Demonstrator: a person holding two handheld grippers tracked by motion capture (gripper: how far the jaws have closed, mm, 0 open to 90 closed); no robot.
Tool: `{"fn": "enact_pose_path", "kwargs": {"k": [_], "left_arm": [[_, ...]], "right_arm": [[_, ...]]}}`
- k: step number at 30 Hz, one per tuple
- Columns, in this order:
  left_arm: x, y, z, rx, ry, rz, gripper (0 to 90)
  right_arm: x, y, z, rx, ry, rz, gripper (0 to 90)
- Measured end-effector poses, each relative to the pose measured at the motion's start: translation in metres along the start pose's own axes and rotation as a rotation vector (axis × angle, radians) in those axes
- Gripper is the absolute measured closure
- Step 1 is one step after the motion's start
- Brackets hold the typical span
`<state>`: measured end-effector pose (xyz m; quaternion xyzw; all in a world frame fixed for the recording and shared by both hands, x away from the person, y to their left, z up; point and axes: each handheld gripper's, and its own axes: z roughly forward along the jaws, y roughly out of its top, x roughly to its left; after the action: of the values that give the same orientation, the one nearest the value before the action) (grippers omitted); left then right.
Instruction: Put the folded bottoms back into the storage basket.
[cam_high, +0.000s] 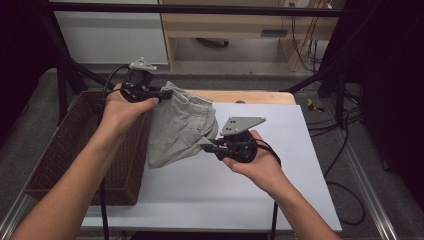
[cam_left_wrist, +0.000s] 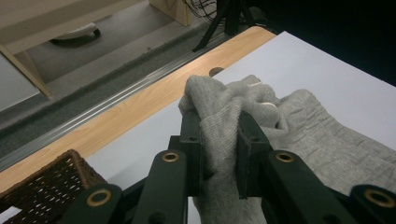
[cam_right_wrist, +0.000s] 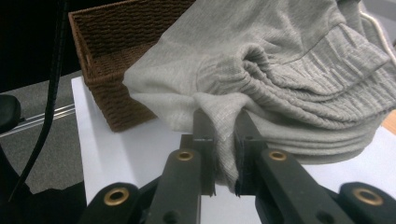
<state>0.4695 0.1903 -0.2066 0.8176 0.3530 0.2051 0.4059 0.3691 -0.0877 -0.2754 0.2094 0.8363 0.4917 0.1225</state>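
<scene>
one grey knit garment (cam_high: 180, 127) with a ribbed, elastic-looking band hangs between two hand-held grippers above the white sheet (cam_high: 280, 165) on the desk (cam_high: 250, 96). the left hand-held gripper (cam_high: 164, 93) is clamped on a bunched upper edge of the cloth (cam_left_wrist: 219, 121), at the far left, over the edge of the one brown wicker basket (cam_high: 65, 150). the right hand-held gripper (cam_high: 207, 146) is closed on a lower fold of the same garment (cam_right_wrist: 224, 116), nearer the person. the fabric sags between them, its bottom hem beside the basket's wall.
</scene>
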Motion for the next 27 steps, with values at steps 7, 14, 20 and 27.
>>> {"fn": "enact_pose_path", "kwargs": {"k": [7, 14, 20, 27], "left_arm": [[0.008, -0.004, -0.008, -0.002, 0.010, -0.010, 76.2], [0.017, -0.008, -0.016, -0.007, 0.042, -0.014, 76.1], [0.025, -0.011, -0.026, -0.012, 0.054, -0.015, 76.1], [0.038, -0.016, -0.037, -0.021, 0.079, -0.037, 76.0]], "right_arm": [[0.002, 0.009, 0.008, 0.006, 0.010, -0.019, 83.1], [0.003, 0.020, 0.020, 0.026, 0.018, -0.044, 83.1], [0.007, 0.031, 0.030, 0.021, 0.029, -0.060, 83.1], [0.011, 0.043, 0.044, 0.026, 0.038, -0.068, 83.1]]}}
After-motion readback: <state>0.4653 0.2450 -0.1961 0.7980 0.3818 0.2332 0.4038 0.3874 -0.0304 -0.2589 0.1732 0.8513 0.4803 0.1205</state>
